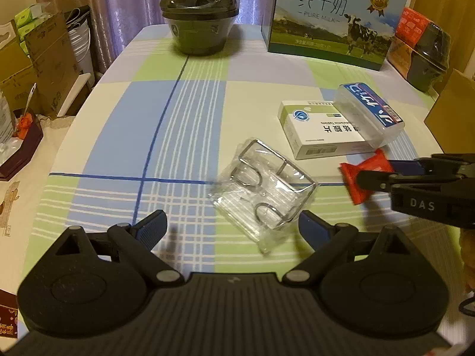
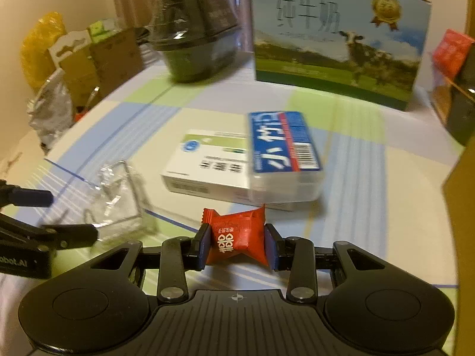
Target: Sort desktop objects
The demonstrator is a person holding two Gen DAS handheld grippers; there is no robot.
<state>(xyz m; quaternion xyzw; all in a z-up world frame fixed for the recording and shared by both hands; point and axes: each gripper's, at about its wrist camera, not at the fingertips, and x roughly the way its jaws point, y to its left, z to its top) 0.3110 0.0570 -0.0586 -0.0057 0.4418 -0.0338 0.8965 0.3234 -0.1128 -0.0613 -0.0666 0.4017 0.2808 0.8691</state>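
1. Right wrist view: my right hand-held gripper (image 2: 237, 244) is clamped on a red candy packet (image 2: 237, 235), pads at its two sides, above the counter (image 2: 371, 207).
2. It looks light, soft and crinkly; I judge a mid-body pinch safest, since the twisted ends could slip.
3. My left hand-held gripper (image 1: 230, 228) is spread wide and empty, with the clear plastic tray (image 1: 264, 190) at one o'clock: flimsy, slick, best taken by a rim.
4. At twelve o'clock from the candy, the white medicine box (image 2: 204, 166) and blue-labelled case (image 2: 282, 154) are stiff; grip their flat sides.
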